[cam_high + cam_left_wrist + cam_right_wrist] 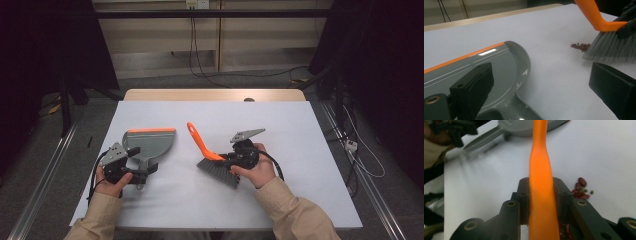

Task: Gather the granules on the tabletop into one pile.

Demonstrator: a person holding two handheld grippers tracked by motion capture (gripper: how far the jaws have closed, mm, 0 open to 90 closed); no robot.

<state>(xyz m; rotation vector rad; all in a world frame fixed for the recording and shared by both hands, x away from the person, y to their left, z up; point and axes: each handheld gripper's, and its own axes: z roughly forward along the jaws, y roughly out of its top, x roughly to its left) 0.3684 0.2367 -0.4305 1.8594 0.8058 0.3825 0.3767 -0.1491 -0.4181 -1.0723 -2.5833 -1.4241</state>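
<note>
Sweeping time: the right gripper [235,161] has its jaws pinched tight on the orange brush [541,182] handle, bristles resting on the white bench [300,150], with the little heap of red beans [581,46] lying just beside the bristle edge, on the side toward the grey dustpan [150,142]. The left gripper [135,172] sits at the dustpan's handle; in its own view the jaws look spread wide over the pan, so I judge nothing is clamped yet. Next move, as I read it: steady the pan, angle its orange lip toward the beans, then drag the brush across, gently, since beans roll.
</note>
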